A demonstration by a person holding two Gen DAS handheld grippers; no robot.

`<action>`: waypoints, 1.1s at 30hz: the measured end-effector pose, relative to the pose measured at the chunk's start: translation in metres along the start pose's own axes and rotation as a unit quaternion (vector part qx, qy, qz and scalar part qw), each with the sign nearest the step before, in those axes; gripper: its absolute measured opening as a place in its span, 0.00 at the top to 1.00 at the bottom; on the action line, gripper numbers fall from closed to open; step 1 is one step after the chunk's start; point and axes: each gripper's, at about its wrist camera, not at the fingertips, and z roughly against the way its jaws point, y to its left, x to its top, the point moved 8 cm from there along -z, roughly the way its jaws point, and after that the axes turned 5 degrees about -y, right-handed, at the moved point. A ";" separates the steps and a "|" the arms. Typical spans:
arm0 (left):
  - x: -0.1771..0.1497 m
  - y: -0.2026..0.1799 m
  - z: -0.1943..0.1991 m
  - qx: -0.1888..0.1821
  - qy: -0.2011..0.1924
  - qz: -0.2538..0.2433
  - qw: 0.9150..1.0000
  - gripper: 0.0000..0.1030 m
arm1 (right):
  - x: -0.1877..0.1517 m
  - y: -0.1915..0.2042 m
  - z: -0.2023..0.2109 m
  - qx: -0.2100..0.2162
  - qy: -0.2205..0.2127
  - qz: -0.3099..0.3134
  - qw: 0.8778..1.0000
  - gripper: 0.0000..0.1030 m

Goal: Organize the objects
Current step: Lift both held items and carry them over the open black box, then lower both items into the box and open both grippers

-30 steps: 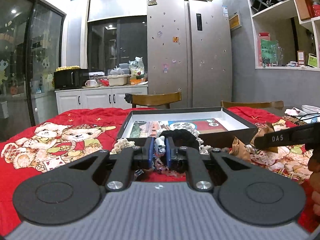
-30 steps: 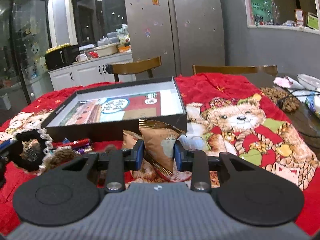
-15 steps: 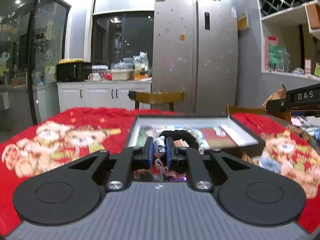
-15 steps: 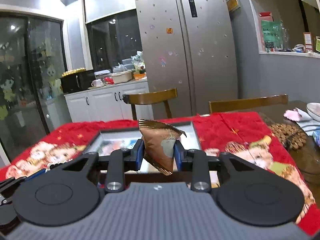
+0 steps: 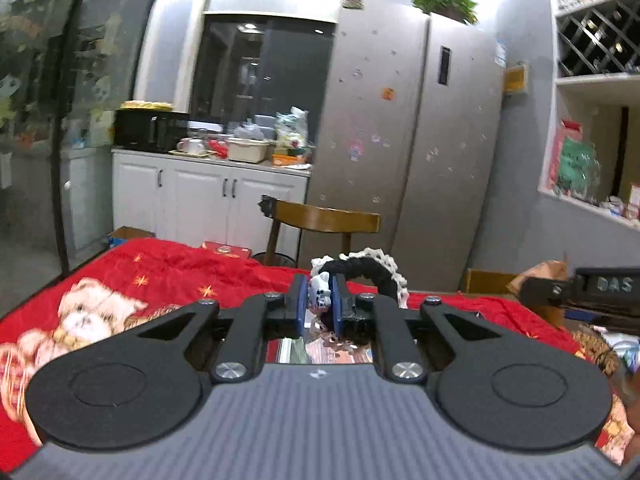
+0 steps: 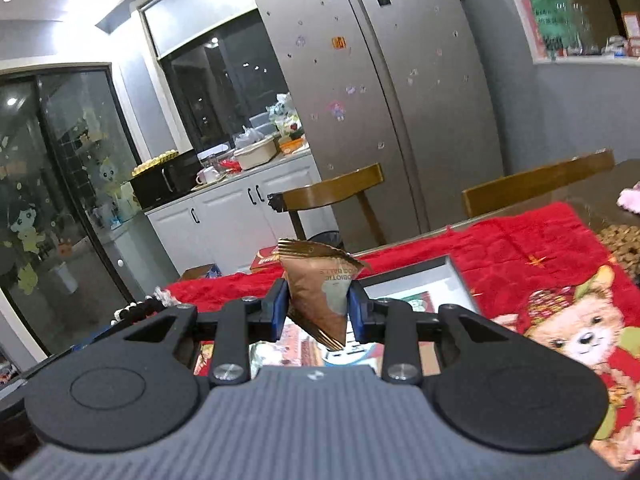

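Left gripper point(image 5: 323, 301) clamped on a black hair band with white lace trim point(image 5: 372, 276), blue pads pinching its small white charm, band arching up and off to the right, clear of the table point(image 5: 168, 276). Held above the red bear-print cloth, with the box point(image 5: 320, 354) showing only as a sliver of printed floor under the fingers. To the left, open red cloth right out to the table's left edge, nothing lying on it in view. Beyond the far edge, a wooden chair point(image 5: 324, 218) pushed close, then white cabinets and the fridge point(image 5: 412, 140). At the right edge of the left wrist view, the other gripper's black arm with a brown packet beside it.

Right gripper point(image 6: 318, 307) clamped on a brown snack packet point(image 6: 320, 292), pads pressing its two sides, crimped top up, pointed lower corner hanging free. Packet held in the air over the box point(image 6: 452, 276), whose dark rim and far right corner show just right of the fingers. Right of the box, open cloth with a bear print out toward the table's right edge, where a heap of small brown pieces point(image 6: 622, 240) lies. Second chair point(image 6: 536, 188) behind the far right edge.
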 end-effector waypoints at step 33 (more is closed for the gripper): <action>-0.111 0.028 -0.108 -0.008 0.146 -0.049 0.988 0.85 | -0.118 -0.009 -0.130 0.000 0.181 -0.035 0.983 0.66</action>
